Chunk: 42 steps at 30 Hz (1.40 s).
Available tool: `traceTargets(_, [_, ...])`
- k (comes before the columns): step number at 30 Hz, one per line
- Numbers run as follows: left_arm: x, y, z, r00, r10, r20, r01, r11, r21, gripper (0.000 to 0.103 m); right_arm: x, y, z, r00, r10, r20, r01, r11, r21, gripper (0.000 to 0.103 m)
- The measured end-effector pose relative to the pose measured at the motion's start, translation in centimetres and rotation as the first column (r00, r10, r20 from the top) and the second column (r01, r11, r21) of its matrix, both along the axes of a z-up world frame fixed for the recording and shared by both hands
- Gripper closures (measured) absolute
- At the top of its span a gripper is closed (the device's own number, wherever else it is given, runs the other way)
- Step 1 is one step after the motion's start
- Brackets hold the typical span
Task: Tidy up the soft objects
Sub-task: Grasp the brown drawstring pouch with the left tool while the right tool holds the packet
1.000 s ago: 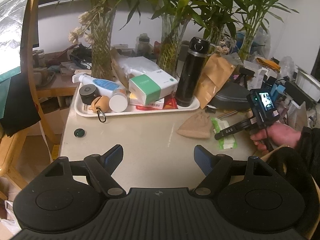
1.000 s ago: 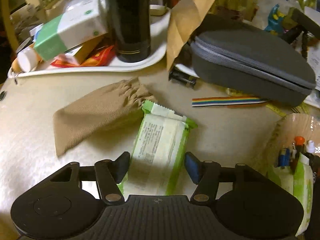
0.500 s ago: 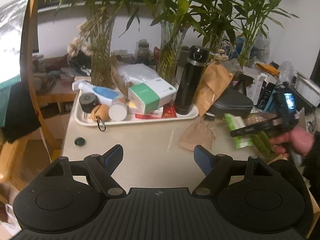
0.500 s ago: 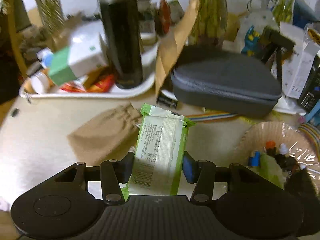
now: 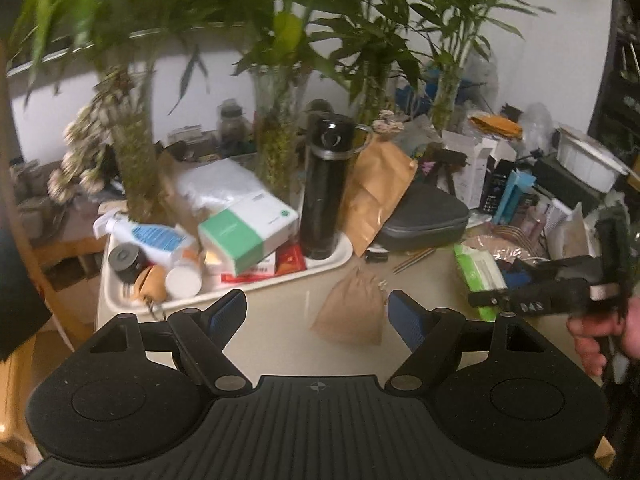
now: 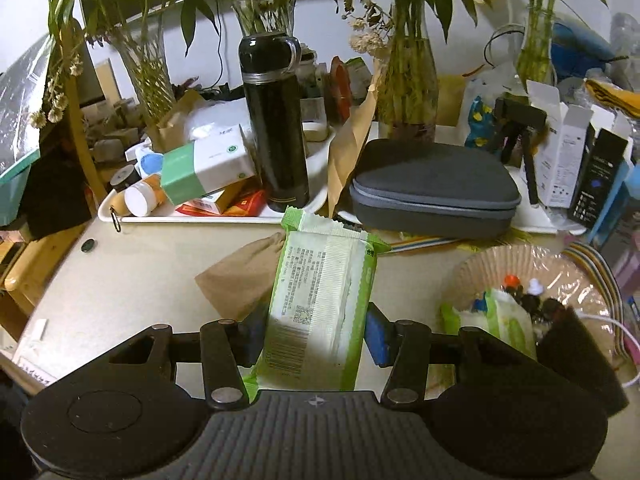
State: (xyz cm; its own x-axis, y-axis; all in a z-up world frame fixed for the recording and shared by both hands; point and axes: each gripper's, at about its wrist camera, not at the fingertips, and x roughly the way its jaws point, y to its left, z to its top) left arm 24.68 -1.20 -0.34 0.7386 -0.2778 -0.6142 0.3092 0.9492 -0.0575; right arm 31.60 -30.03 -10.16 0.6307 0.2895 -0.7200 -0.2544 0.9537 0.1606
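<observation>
The beige table (image 6: 120,280) carries everything here, and the white tray (image 6: 312,160) at its far side serves as the landmark. On the tray stand a black flask (image 6: 276,128) and a green-and-white box (image 6: 204,168); just right of the tray lies a grey zip case (image 6: 436,192). Right of the tray and nearer the camera sits a tan fluted basket (image 6: 492,264), already holding one green wipes pack (image 6: 496,320) among small bottles, so part of the sorting looks done.

In front of the tray, a tan drawstring pouch (image 5: 352,312) lies flat on the table, untouched; it appears to be what remains.

The right gripper (image 6: 316,340) has its blue pads clamped on both long sides of a green wet-wipes packet (image 6: 324,304), held clear of the table in front of the tray and left of the basket. Judging by the pack already there, the basket is its likely home.

The left gripper (image 5: 316,312) hangs over the table in front of the tray with its fingers wide apart and nothing between them.
</observation>
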Motion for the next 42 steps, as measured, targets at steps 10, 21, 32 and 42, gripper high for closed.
traceTargets(10, [5.0,-2.8,-1.8,0.997,-0.040,-0.065,0.043,0.997,0.060,0.025,-0.7,-0.3,0.3,1.000,-0.007,0.013,0.007,1.000,-0.005,0.050])
traceTargets(21, [11.9,-4.0,-6.6,0.976,-0.069,-0.207,0.086,0.994,0.074,0.026,-0.3,-0.7,0.7,1.000,-0.007,0.009,0.006,0.999,0.039,0.050])
traceTargets(32, [16.7,-6.0,-12.5,0.946,-0.074,-0.316,0.117,0.986,0.118,0.036,0.1,-1.2,0.8,1.000,-0.009,0.009,0.008,0.998,0.067,0.050])
traceTargets(42, [17.5,-7.7,-16.4,0.922,-0.109,-0.373,0.170,0.976,0.135,0.065,0.4,-0.9,0.8,1.000,0.012,0.013,-0.013,0.997,0.081,0.050])
